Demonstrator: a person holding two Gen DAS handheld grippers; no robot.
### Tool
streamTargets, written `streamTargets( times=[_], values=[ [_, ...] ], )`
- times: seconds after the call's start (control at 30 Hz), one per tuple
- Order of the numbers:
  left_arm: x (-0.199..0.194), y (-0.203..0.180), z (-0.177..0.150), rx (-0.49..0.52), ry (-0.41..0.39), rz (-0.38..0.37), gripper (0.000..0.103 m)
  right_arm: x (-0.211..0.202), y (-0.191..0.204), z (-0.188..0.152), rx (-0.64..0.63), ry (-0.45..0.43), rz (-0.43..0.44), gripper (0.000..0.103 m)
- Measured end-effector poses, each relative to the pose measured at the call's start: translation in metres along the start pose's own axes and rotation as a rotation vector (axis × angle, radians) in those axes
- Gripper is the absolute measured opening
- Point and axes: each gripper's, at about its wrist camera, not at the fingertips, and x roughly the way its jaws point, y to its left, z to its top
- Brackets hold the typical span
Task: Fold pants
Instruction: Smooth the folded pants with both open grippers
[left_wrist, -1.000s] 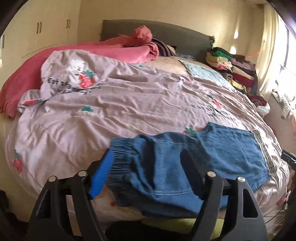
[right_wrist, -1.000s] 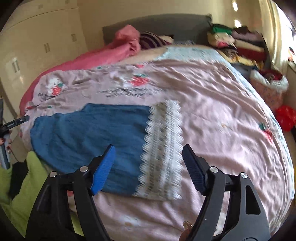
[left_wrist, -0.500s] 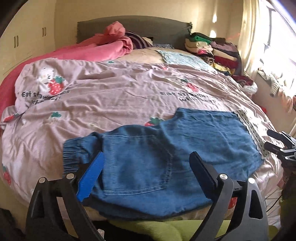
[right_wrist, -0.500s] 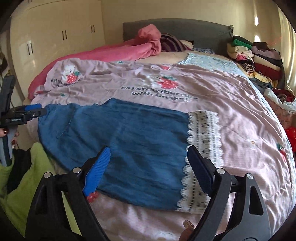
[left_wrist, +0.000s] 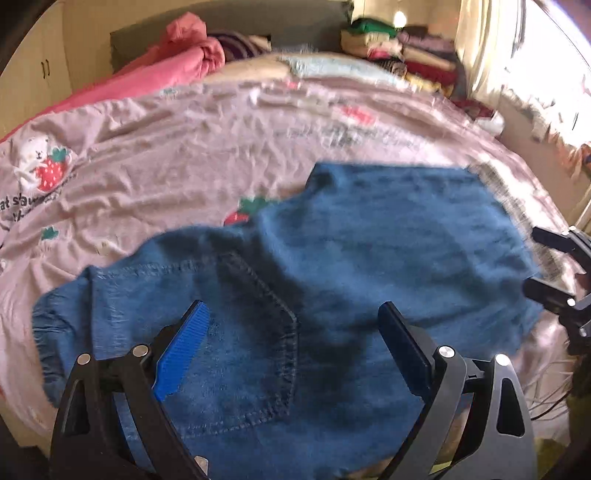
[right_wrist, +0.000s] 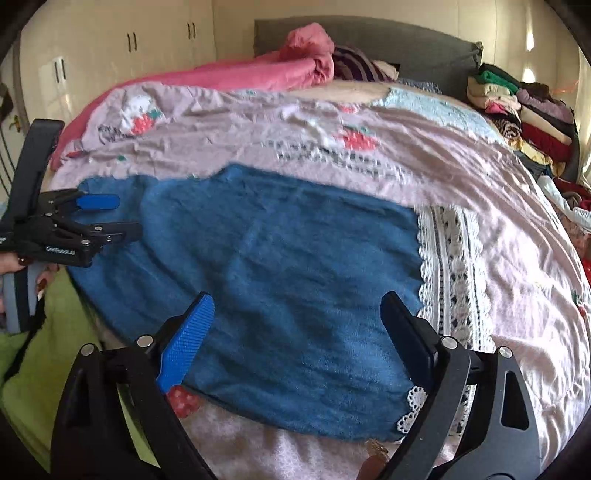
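Pants: one pair of blue denim pants (left_wrist: 332, 266), lying flat on the bed near its front edge; a white lace hem (right_wrist: 450, 280) is at the leg end, and a stitched back pocket (left_wrist: 255, 332) shows at the waist end.
Pants position: the waist end lies toward the left hand-held gripper, the lace hem toward the right one.
Bed cover: one pale pink cover (right_wrist: 461, 166) with strawberry prints, under the pants and touching them.
Pink blanket: one, bunched at the far side of the bed (right_wrist: 280, 70), well apart from the pants.
Folded clothes: one stack (right_wrist: 517, 107) at the far right corner of the bed; the pieces are too many and too blurred to count.
Containers: I see none that holds something.
Wardrobe: cream doors (right_wrist: 110, 44) behind the bed on the left.
Hand-held grippers: two.
Left hand-held gripper (left_wrist: 291, 347): jaws stand wide apart above the pocket area; they have just been opening; nothing is pinched between them.
Right hand-held gripper (right_wrist: 299, 343): jaws also wide apart and have just been opening, over the leg part just beside the lace hem; they grip nothing. Whether its tips touch the cloth I cannot tell.
Person: fingers of one hand (right_wrist: 40, 280) show at the handle of the left hand-held gripper, next to a green garment (right_wrist: 55, 369).
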Motion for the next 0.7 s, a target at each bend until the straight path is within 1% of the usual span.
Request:
streamTargets(
  times=[0.1, 0.13, 0.2, 0.33, 0.43, 0.5, 0.67, 0.7],
  values=[
    [0.013, 0.003, -0.002, 0.011, 0.035, 0.009, 0.093, 0.019, -0.010, -0.010, 0.064, 0.091, -0.013, 0.085],
    [0.015, 0.004, -0.003, 0.014, 0.039, 0.008, 0.094, 0.024, -0.017, -0.014, 0.112, 0.106, 0.013, 0.086],
    [0.019, 0.005, -0.005, 0.023, 0.038, 0.006, 0.095, 0.024, -0.023, -0.017, 0.148, 0.096, 0.035, 0.086],
    [0.022, 0.008, -0.006, 0.016, 0.031, -0.008, 0.095, 0.023, -0.023, -0.019, 0.141, 0.094, 0.030, 0.086],
    [0.018, 0.007, -0.007, 0.010, 0.017, -0.014, 0.094, 0.015, -0.022, -0.018, 0.156, 0.069, 0.042, 0.086],
    [0.010, 0.006, -0.008, 0.000, 0.011, -0.005, 0.094, 0.005, -0.026, -0.016, 0.178, 0.039, 0.059, 0.086],
    [-0.016, 0.006, -0.011, -0.024, -0.021, -0.026, 0.094, -0.014, -0.033, -0.008, 0.184, -0.006, 0.030, 0.087],
    [-0.022, 0.006, -0.011, -0.029, -0.030, -0.028, 0.097, -0.019, -0.035, -0.008, 0.188, -0.016, 0.025, 0.087]
  ],
)
